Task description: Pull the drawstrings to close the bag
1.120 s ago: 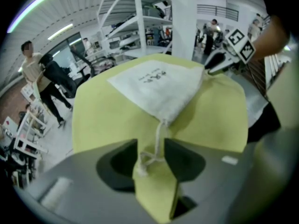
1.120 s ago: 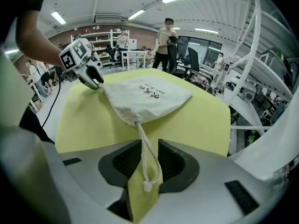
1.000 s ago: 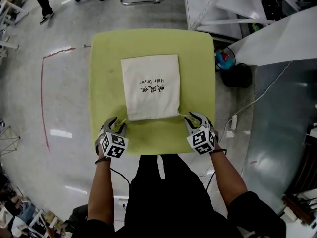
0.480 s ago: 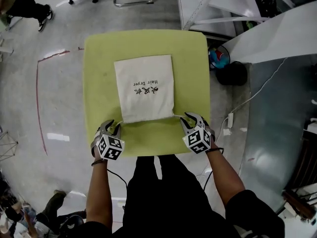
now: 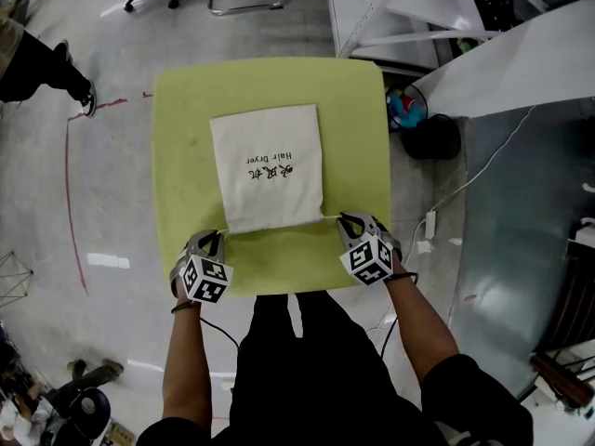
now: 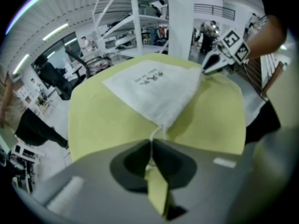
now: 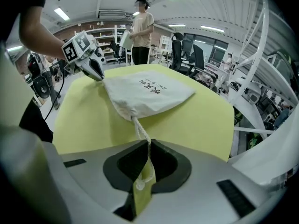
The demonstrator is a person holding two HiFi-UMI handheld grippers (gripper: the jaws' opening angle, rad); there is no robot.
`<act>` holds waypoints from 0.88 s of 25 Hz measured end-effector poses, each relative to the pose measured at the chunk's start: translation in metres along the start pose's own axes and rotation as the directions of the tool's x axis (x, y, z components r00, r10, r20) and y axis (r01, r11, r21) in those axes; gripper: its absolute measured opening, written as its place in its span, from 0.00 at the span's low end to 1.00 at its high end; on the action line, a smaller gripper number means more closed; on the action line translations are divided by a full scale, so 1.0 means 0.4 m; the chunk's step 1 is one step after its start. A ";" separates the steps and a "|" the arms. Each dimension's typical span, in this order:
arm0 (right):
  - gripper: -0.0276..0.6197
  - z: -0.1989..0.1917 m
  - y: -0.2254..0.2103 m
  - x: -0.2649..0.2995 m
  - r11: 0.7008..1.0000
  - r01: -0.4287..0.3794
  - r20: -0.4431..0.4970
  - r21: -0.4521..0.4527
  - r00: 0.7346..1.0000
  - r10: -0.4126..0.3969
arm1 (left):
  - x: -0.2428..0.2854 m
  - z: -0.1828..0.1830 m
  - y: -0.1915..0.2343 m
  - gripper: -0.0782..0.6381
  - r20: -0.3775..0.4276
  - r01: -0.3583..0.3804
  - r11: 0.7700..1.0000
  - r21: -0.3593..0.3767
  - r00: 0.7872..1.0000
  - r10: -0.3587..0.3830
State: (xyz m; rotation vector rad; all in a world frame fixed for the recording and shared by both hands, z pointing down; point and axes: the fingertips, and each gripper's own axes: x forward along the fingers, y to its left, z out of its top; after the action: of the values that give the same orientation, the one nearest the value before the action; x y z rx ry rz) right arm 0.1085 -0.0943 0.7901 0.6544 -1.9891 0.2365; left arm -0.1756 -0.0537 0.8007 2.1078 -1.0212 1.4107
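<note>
A white cloth bag (image 5: 268,161) with black print lies flat on the yellow-green table (image 5: 186,156), its mouth edge toward me. My left gripper (image 5: 218,239) is at the bag's near left corner and my right gripper (image 5: 347,221) at its near right corner. In the left gripper view the jaws of the left gripper (image 6: 151,143) are closing, pinched on a thin white drawstring (image 6: 156,133) that runs up to the bag (image 6: 154,85). In the right gripper view the right gripper (image 7: 148,143) is likewise closing on a twisted white drawstring (image 7: 139,126) leading from the bag (image 7: 147,92).
The table's near edge is just behind both grippers. A dark bag (image 5: 437,137) and a cable lie on the floor to the right beside a white metal frame (image 5: 390,7). A person (image 7: 140,29) stands beyond the table's far side. Office chairs stand further off.
Both grippers stood open at the bag's near corners; now each has its jaws together on a drawstring. The bag has not moved on the table.
</note>
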 end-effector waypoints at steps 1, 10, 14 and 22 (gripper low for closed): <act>0.07 -0.002 0.000 0.001 1.000 -0.005 -0.003 0.003 1.000 0.005 | 0.000 -0.001 0.000 0.14 -0.002 0.001 1.000 -0.003 1.000 -0.001; 0.05 0.011 -0.025 -0.027 0.992 0.090 0.022 0.086 0.995 -0.092 | -0.021 0.015 0.022 0.13 0.049 -0.049 0.996 -0.079 0.997 0.053; 0.05 0.039 -0.030 -0.056 0.987 0.143 0.060 0.078 0.987 -0.148 | -0.045 0.033 0.029 0.13 0.078 -0.077 0.991 -0.108 0.993 0.085; 0.05 0.116 -0.065 -0.127 0.967 0.228 0.167 0.117 0.955 -0.245 | -0.122 0.110 0.071 0.13 0.149 -0.154 0.976 -0.157 0.973 0.177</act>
State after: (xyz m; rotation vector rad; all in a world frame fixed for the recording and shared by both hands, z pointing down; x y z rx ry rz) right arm 0.1058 -0.1182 0.7206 0.9996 -2.0569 0.1315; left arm -0.1809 -0.0849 0.7367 2.0978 -1.3497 1.2112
